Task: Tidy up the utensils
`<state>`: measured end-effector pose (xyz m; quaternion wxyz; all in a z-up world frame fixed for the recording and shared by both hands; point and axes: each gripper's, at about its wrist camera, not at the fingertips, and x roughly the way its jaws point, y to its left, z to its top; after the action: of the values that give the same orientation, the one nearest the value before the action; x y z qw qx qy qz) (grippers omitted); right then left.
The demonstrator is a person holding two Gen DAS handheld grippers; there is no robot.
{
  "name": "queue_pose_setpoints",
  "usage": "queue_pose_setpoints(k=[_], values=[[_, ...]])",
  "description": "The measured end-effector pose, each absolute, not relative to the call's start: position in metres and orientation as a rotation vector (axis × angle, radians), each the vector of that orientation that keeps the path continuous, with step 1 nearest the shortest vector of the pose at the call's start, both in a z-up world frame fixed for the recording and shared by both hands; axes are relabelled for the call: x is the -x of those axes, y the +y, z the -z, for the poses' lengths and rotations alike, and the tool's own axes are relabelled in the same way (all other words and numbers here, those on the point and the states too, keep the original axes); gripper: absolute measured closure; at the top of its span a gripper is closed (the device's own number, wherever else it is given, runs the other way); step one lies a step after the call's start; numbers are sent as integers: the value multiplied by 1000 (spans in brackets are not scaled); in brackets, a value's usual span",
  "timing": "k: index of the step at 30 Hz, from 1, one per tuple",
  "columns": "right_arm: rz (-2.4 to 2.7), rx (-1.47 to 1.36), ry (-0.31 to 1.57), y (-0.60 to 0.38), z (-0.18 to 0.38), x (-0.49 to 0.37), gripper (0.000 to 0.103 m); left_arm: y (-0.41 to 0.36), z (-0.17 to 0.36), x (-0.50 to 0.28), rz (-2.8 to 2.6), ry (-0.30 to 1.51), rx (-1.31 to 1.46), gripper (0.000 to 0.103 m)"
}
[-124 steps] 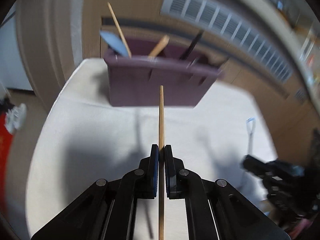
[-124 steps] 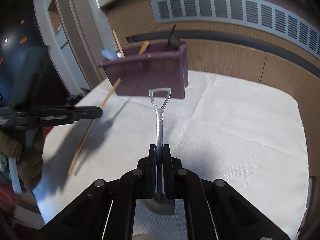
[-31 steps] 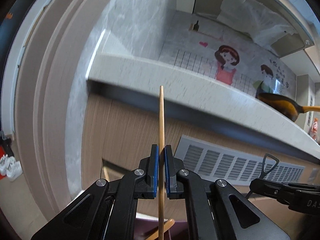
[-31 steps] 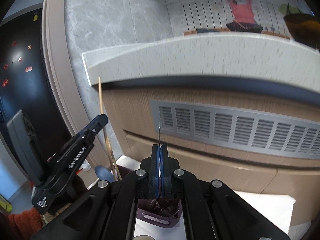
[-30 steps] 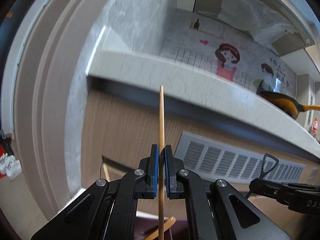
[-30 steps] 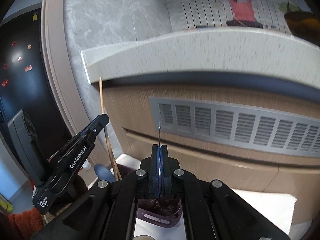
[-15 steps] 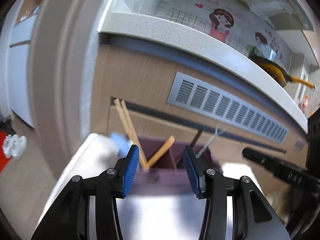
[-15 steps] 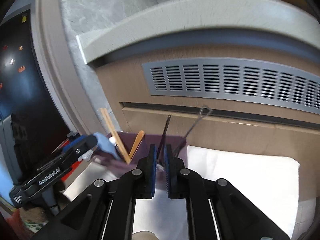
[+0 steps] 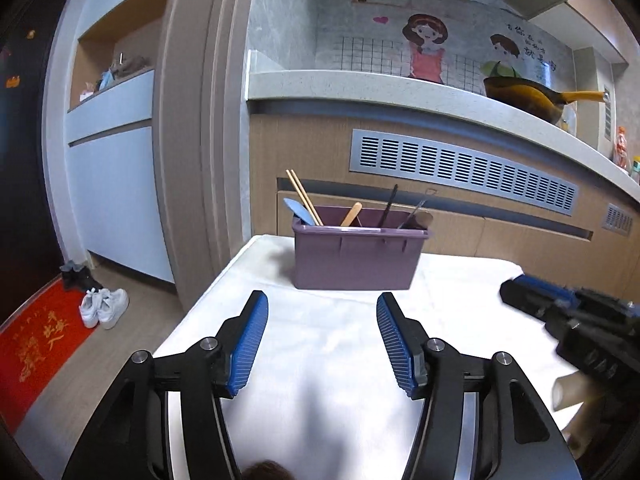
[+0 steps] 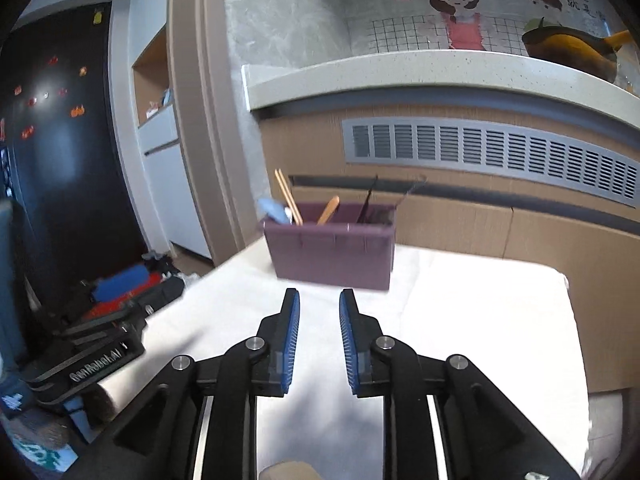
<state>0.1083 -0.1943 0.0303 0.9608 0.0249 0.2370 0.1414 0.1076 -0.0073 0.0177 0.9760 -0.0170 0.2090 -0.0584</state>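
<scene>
A purple utensil holder [image 9: 356, 258] stands at the far side of the white-clothed table [image 9: 312, 360]. In it stand a pair of wooden chopsticks [image 9: 304, 202], a blue spoon [image 9: 298, 211], a wooden spoon [image 9: 351, 214], a black utensil [image 9: 389, 204] and a metal utensil [image 9: 418, 206]. My left gripper [image 9: 322, 336] is open and empty, held back from the holder above the cloth. My right gripper [image 10: 319, 334] is open and empty too; the holder [image 10: 332, 254] lies ahead of it. Each gripper shows in the other's view, the right one [image 9: 576, 324] at right and the left one [image 10: 92, 352] at lower left.
A wooden counter front with a grey vent [image 9: 460, 168] rises right behind the table. A door frame [image 9: 200, 140] and floor with white shoes [image 9: 104, 308] and a red mat [image 9: 36, 344] lie to the left. A pan [image 9: 528, 98] sits on the counter.
Both grippers have let go: the chopstick and the metal utensil now stand in the holder. Both jaws have opened and both grippers have drawn back and lowered from the holder.
</scene>
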Motion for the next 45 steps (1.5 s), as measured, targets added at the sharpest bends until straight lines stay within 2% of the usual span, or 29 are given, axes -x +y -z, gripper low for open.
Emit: queue_pose_setpoints(k=[12, 45], values=[[-232, -37, 473, -186, -14, -79, 80, -24, -14, -95, 112, 461, -36, 46], [-218, -24, 482, -185, -17, -77, 80, -23, -15, -93, 105, 482, -12, 46]])
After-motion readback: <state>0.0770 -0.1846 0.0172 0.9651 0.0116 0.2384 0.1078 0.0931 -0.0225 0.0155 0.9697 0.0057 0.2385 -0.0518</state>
